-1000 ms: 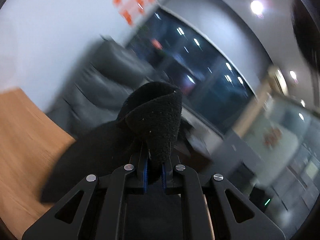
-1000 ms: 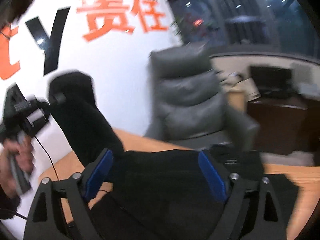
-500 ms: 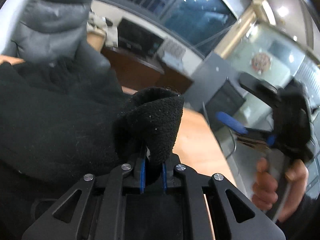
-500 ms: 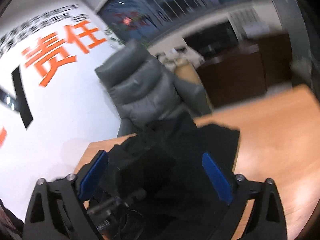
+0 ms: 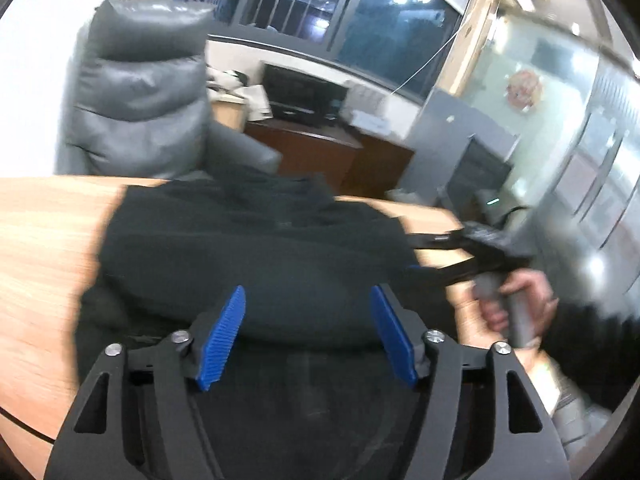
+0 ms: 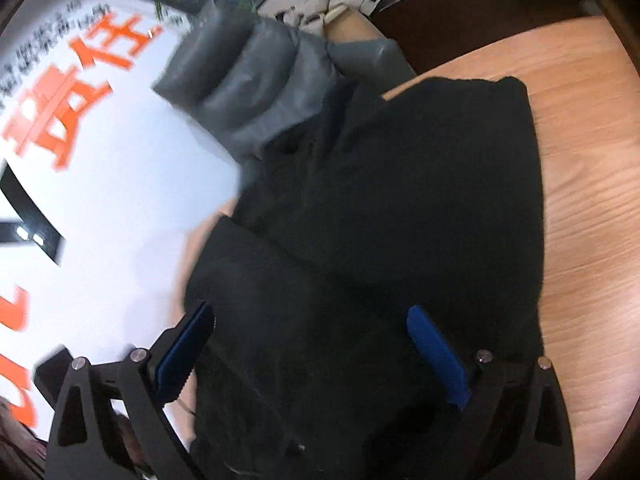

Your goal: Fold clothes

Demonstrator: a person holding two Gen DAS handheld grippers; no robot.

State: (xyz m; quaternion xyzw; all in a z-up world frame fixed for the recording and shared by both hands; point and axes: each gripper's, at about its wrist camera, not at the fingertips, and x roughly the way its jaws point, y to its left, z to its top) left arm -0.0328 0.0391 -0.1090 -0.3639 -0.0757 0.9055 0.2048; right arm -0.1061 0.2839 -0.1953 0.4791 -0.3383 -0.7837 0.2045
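Observation:
A black fleece garment [image 5: 256, 248] lies bunched and partly folded on the wooden table [image 5: 44, 240]. My left gripper [image 5: 306, 334] is open and empty, its blue pads just above the near fold of the garment. The right gripper shows in the left wrist view [image 5: 416, 254] at the garment's right edge, held by a hand. In the right wrist view my right gripper [image 6: 316, 354] is open, jaws wide over the garment [image 6: 400, 200], holding nothing.
A grey padded office chair [image 5: 136, 92] stands behind the table's far edge. A dark wooden desk with a monitor [image 5: 304, 96] is beyond it. A white wall with orange lettering [image 6: 60, 92] is to the left. Bare table shows on the right [image 6: 588, 160].
My left gripper has opened and let go of the garment's fold, which now lies on the pile. Both grippers have tilted down over the garment. The right gripper stays open.

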